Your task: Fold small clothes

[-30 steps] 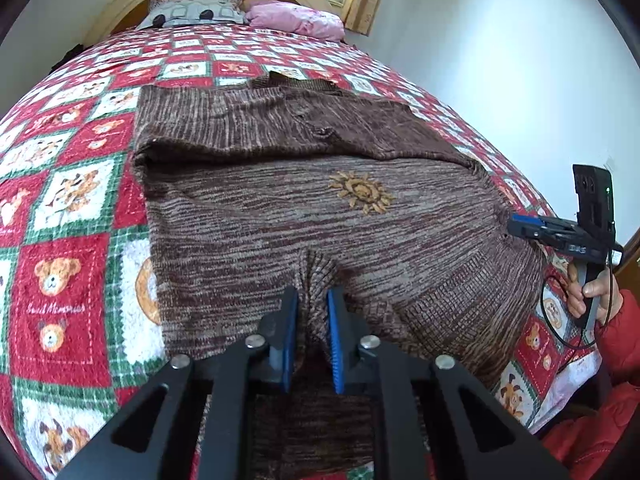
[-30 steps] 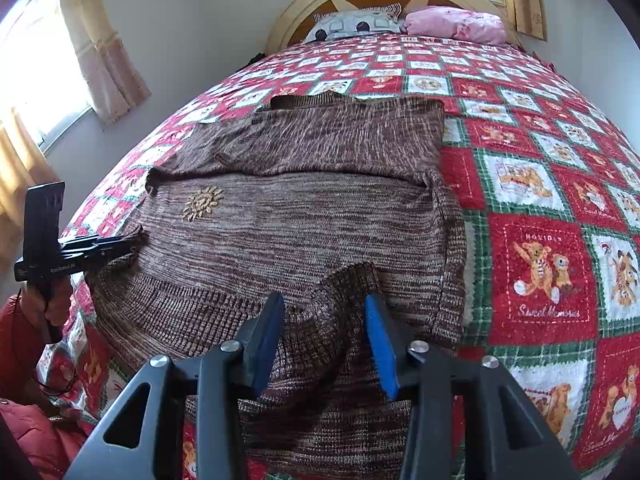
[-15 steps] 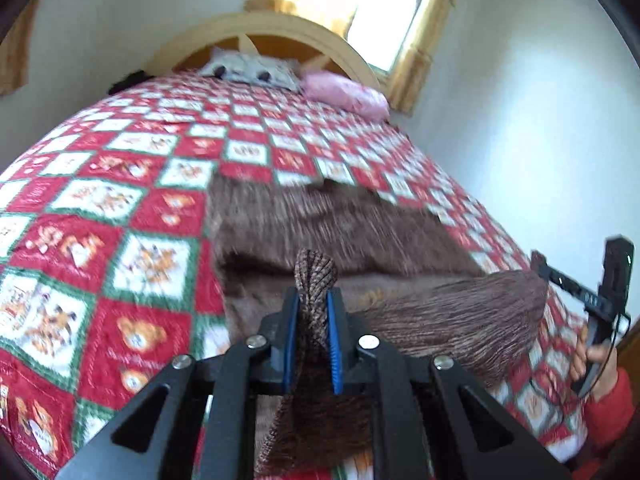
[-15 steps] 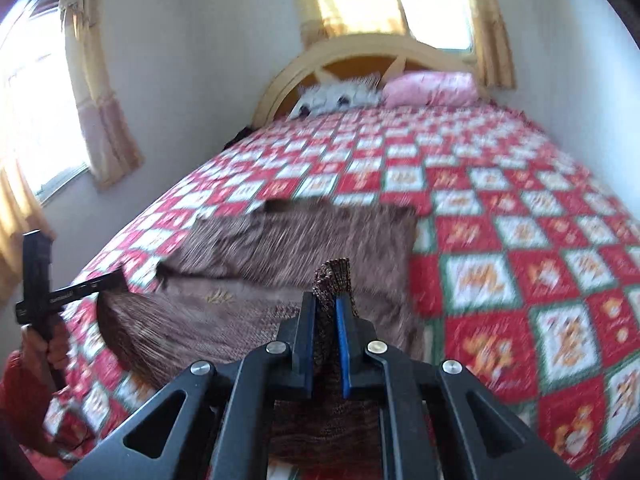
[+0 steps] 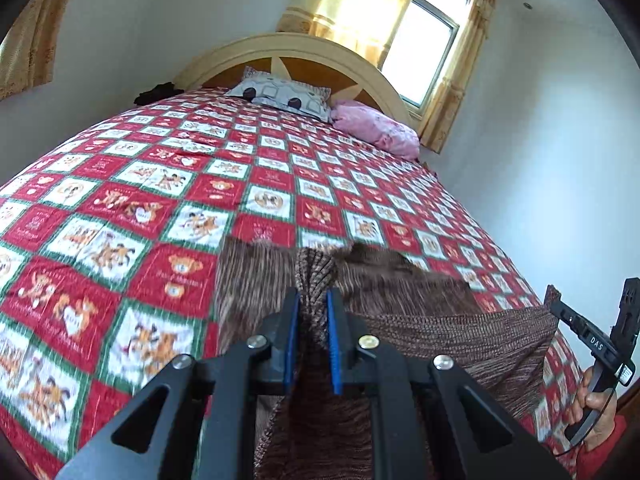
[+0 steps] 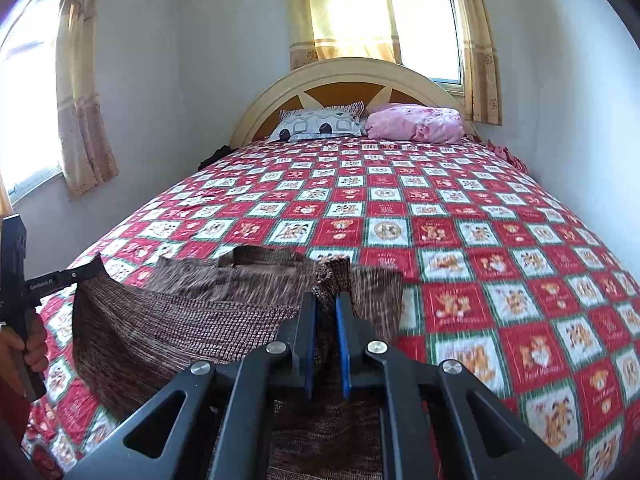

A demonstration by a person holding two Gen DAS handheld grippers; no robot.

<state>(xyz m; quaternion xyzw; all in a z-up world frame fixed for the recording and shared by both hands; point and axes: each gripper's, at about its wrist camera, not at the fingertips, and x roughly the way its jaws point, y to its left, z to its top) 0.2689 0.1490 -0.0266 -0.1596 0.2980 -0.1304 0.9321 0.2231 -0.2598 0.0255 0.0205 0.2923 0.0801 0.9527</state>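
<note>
Hem of sweater (image 5: 460, 340) now lifted clear of bed (image 5: 160, 184), carried toward collar. Left gripper (image 5: 312, 304) and right gripper (image 6: 326, 308) both pinching hem. Bottom-to-top fold under way, not yet laid.

1. A red, white and green patchwork quilt (image 6: 460, 232) with teddy bears covers the bed.
2. A grey patterned pillow (image 6: 320, 125) and a pink pillow (image 6: 416, 123) lie side by side against the arched headboard (image 6: 344, 80).
3. Yellow curtains (image 6: 344, 12) hang over the window (image 6: 424, 28).
</note>
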